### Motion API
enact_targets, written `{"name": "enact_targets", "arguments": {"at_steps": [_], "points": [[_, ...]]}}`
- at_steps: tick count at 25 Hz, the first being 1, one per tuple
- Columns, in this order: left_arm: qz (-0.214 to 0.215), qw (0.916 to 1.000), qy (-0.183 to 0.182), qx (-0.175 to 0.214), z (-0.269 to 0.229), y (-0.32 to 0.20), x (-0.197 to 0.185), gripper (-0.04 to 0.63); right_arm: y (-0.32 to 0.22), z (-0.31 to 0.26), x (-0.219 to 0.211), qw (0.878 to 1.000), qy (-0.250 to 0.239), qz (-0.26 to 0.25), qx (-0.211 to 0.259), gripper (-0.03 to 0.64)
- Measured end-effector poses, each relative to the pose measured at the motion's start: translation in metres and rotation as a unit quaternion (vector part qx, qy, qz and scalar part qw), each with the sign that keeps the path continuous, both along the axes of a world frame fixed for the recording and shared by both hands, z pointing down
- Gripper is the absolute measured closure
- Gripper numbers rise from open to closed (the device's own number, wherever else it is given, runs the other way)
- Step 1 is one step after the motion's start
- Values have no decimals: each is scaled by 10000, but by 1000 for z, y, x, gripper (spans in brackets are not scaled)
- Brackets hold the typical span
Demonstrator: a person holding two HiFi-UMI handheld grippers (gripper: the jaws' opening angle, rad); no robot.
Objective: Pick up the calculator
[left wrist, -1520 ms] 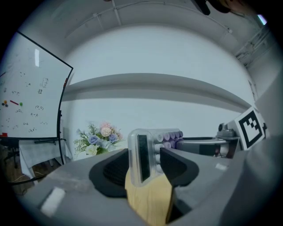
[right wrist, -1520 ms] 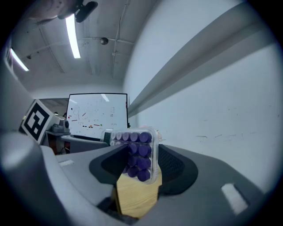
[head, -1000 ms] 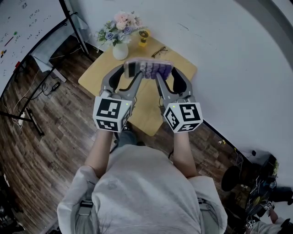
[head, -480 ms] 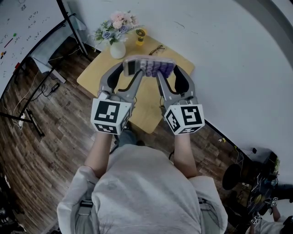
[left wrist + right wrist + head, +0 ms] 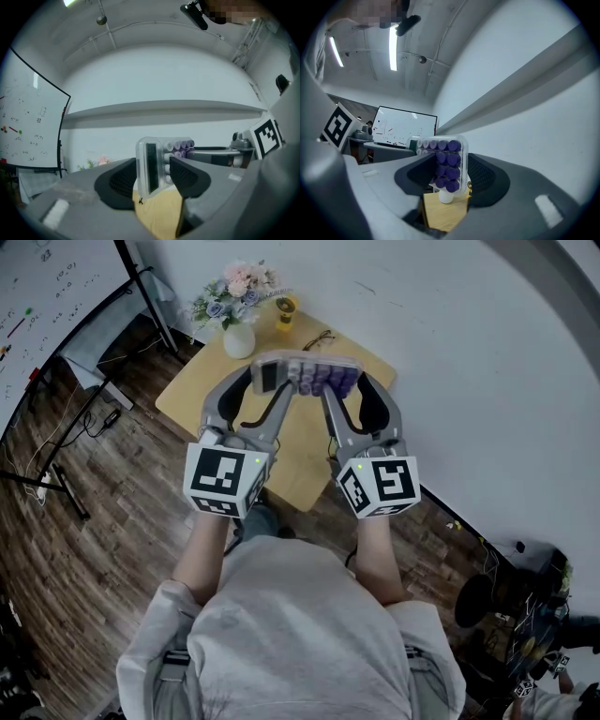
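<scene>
The calculator point(image 5: 305, 378), a small clear-cased one with round purple keys and a dark display window at one end, is up in the air, clear of the table and over its far half in the head view, lying flat with its length running left to right. Both grippers carry it. The left gripper point(image 5: 269, 382) has its two dark jaws clamped on the display end; in the left gripper view the calculator point(image 5: 152, 161) stands edge-on between the ribbed pads of that gripper point(image 5: 153, 176), which press on its two faces. The right gripper point(image 5: 342, 386) has its jaws closed on the key end; in the right gripper view the rows of purple keys on the calculator point(image 5: 446, 159) sit between the pads of that gripper point(image 5: 449, 177), both pads against the casing. The two grippers lie side by side and point away from the person, each with its black-and-white marker cube toward the body. Below them is the light wooden table point(image 5: 281, 470) with rounded corners. At its far edge stand a white vase point(image 5: 239, 339) of pink and pale blue flowers, a small yellow object point(image 5: 285, 315) just beside it, and a pair of thin-framed spectacles point(image 5: 323, 339) lying flat. The table stands on a dark wood plank floor point(image 5: 94, 521) against a white wall point(image 5: 469, 362), with a whiteboard point(image 5: 47, 296) on a black stand at the left. The person wears a grey shirt point(image 5: 291, 634).
</scene>
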State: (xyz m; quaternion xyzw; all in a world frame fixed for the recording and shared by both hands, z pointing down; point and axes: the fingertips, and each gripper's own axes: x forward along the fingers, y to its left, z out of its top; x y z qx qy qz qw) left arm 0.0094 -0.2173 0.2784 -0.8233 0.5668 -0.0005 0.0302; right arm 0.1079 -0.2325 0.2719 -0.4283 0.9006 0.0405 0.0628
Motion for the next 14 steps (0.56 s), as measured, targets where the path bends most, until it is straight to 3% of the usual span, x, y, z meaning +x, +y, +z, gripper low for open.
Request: {"name": "enact_targets", "arguments": {"at_steps": [14], "points": [[-67,10000,-21,20,-2,4,-5,373,3,-1,-5,10000,-23,-50,38,415]]}}
